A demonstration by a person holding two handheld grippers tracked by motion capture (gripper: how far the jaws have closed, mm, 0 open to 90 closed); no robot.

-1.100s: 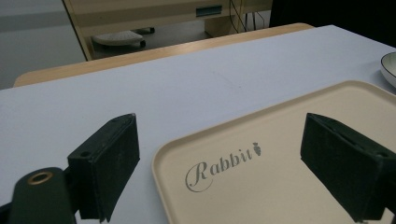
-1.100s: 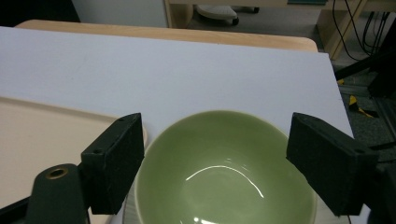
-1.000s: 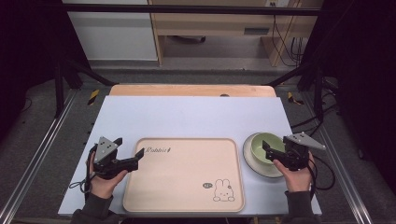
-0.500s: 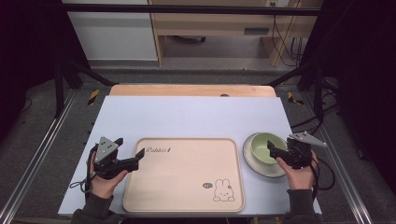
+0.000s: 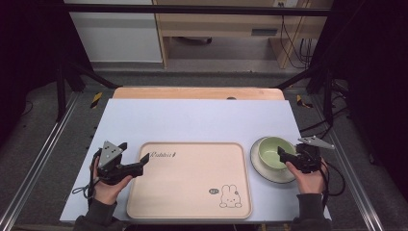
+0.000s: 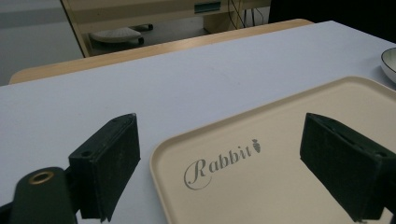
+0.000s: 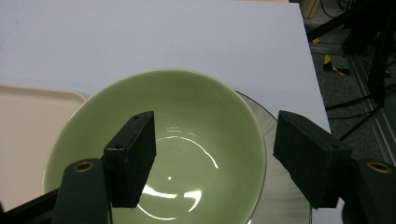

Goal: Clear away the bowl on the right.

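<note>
We see a pale green bowl [image 5: 276,151], glossy and empty, standing upright on a grey-white plate [image 5: 262,166] near the right edge of the table [image 5: 202,120]. A beige tray [image 5: 187,180] with a rabbit drawing and the word "Rabbit" lies flat at the front edge, just left of the plate.

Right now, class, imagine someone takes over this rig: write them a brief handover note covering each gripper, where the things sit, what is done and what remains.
Left gripper: open, jaws straddling the near-left corner of the beige tray, not gripping.
Right gripper: open, one jaw inside the green bowl, one outside its rim.
The bowl sits on a plate, right of the tray.
Done: both grippers positioned.
Left, probably: close on the rim, lift the bowl onto the tray.
</note>
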